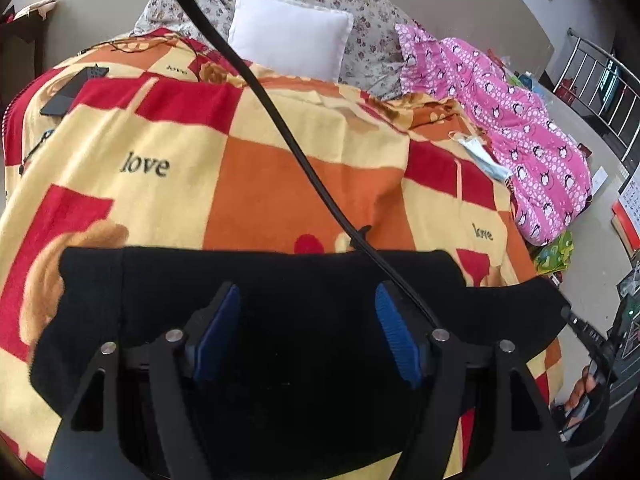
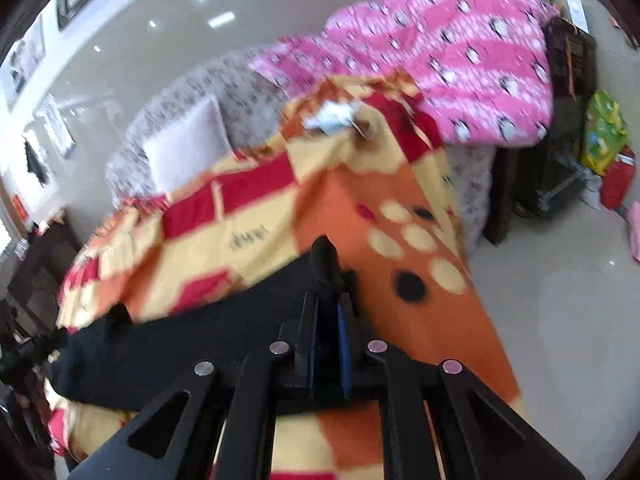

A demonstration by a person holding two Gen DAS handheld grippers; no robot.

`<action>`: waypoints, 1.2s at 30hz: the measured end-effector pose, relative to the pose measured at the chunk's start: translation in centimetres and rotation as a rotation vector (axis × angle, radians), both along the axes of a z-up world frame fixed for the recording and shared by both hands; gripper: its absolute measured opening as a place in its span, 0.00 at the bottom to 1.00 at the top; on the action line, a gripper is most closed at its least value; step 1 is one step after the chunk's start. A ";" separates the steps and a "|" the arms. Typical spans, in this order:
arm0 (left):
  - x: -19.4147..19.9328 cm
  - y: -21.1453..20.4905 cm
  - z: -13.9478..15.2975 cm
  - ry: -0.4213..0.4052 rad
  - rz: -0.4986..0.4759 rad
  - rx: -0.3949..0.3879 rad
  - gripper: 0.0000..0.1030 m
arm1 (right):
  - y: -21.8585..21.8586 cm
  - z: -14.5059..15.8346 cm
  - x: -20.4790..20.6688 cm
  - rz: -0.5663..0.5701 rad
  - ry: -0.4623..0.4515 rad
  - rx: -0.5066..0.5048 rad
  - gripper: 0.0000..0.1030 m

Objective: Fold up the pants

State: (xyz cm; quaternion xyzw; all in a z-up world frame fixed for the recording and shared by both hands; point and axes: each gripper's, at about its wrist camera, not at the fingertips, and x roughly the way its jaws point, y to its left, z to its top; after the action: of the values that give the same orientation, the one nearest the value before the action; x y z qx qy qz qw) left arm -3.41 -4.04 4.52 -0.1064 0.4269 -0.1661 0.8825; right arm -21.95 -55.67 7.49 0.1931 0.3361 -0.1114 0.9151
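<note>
I see the black pants [image 1: 288,280] lying across the checked "love" blanket [image 1: 168,148] on the bed, near its front edge. My left gripper [image 1: 307,300] hovers over the pants with its fingers [image 1: 218,332] spread wide, nothing pinched. My right gripper [image 2: 328,308] has its fingers closed narrow on a raised fold at the pants' end [image 2: 324,258], beside the blanket's orange patch.

Black pants [image 1: 304,280], plain dark fabric, spread flat across checked red, orange and yellow blanket [image 1: 280,168], far edge fairly straight, one end bunched upward [image 2: 324,256]
</note>
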 end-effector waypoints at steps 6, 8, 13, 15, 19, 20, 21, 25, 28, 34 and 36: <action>-0.3 -1.1 -1.1 -0.003 -0.014 0.075 0.68 | 0.8 -2.5 0.6 -0.009 0.106 -0.054 0.14; -0.4 -1.2 -0.7 -0.016 -0.017 0.081 0.68 | 1.1 -1.7 0.4 -0.016 0.111 -0.107 0.21; -0.3 -1.6 0.3 -0.041 -0.021 0.073 0.68 | 2.4 1.0 -0.1 -0.011 0.078 -0.192 0.30; -0.6 -2.1 0.8 -0.057 -0.029 0.077 0.68 | 2.9 1.5 0.1 -0.001 0.070 -0.203 0.30; -1.1 -3.2 1.1 -0.075 -0.045 0.091 0.68 | 3.9 2.1 1.0 0.032 0.051 -0.201 0.30; -1.3 -3.5 1.0 -0.079 -0.050 0.096 0.68 | 4.1 2.1 1.3 0.042 0.049 -0.201 0.30; -1.5 -3.7 1.0 -0.080 -0.053 0.101 0.68 | 4.5 2.1 1.6 0.055 0.046 -0.199 0.30; -2.1 -4.6 0.7 -0.084 -0.061 0.125 0.69 | 5.4 1.7 2.4 0.091 0.048 -0.190 0.31; -2.4 -5.2 0.3 -0.084 -0.072 0.151 0.69 | 6.1 0.9 3.2 0.115 0.060 -0.180 0.40; -3.0 -6.4 -0.4 -0.105 -0.083 0.256 0.69 | 7.0 -0.6 4.0 0.147 0.085 -0.153 0.42; -3.0 -6.6 -0.6 -0.105 -0.080 0.260 0.69 | 7.3 -0.9 4.1 0.158 0.088 -0.151 0.43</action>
State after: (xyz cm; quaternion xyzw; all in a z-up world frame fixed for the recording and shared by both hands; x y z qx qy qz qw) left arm -6.36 -10.61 3.94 0.0347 0.4019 -0.1497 0.9027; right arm -17.80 -48.33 6.57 0.0916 0.3806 -0.0724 0.9174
